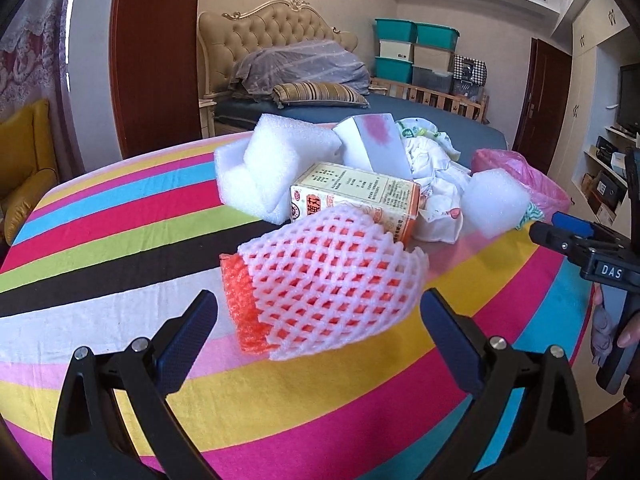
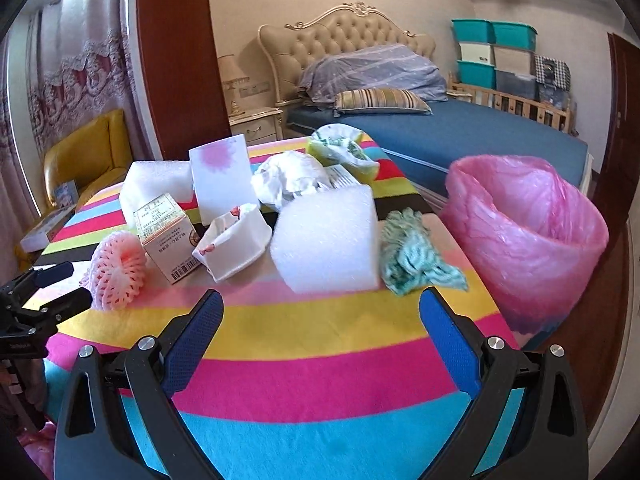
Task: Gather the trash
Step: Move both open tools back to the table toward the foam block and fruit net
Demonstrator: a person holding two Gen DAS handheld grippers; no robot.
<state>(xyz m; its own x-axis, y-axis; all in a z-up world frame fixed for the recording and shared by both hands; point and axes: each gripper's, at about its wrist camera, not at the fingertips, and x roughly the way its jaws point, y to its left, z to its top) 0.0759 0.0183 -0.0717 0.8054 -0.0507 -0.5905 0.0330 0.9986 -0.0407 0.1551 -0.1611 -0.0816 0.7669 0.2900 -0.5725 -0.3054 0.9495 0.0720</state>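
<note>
Trash lies on a striped tablecloth (image 1: 100,240). My left gripper (image 1: 318,312) is open, its fingers either side of a pink foam fruit net (image 1: 332,280), not touching. Behind it lie an orange-and-white carton (image 1: 360,196), white foam pieces (image 1: 272,160), a white box (image 1: 376,144) and crumpled paper (image 1: 436,172). My right gripper (image 2: 322,308) is open and empty, just short of a white foam block (image 2: 328,236). A teal rag (image 2: 412,256) lies right of the block. A bin lined with a pink bag (image 2: 528,232) stands at the table's right edge. The fruit net (image 2: 116,276) shows at left.
A folded white paper box (image 2: 236,240), a tall white box (image 2: 222,180) and a green wrapper (image 2: 344,152) crowd the table's middle. A bed (image 2: 460,132) lies behind, a yellow chair (image 2: 88,156) at left. The left gripper (image 2: 56,292) shows at the left edge.
</note>
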